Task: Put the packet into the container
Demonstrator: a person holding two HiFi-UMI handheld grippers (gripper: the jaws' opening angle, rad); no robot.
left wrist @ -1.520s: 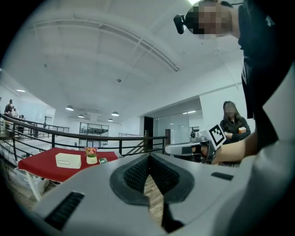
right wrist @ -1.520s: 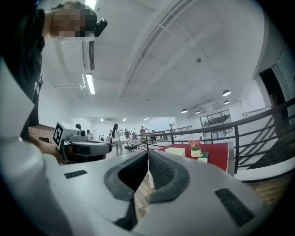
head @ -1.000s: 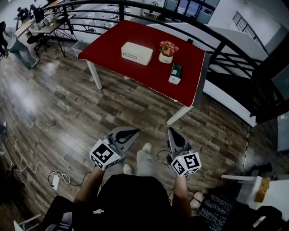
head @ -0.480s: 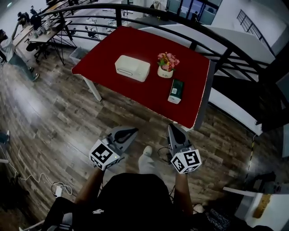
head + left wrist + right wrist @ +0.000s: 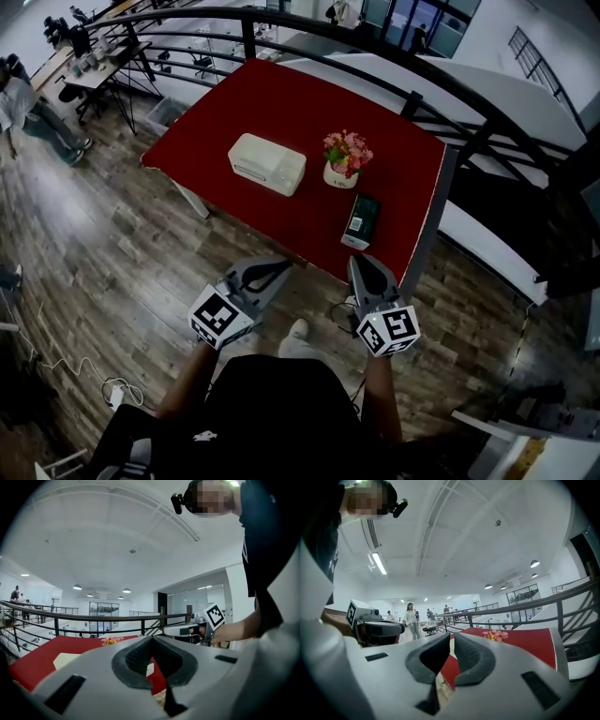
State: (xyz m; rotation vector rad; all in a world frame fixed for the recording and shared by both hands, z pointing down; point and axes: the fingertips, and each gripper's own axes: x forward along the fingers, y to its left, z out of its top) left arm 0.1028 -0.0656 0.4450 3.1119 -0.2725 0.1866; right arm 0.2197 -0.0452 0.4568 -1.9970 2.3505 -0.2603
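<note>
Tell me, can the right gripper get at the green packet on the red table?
Probably yes, with a short reach forward: the packet lies at the edge of the table, ahead of the right gripper, with nothing between. Its jaws are shut and would need opening.

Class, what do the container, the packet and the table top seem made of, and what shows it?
Container: probably plastic, cream, matte; rounded corners, even colour.
Packet: perhaps printed card or film, dark green and white; too small to tell.
Table top: red, matte, maybe cloth or laminate; flat colour, no glare.
</note>
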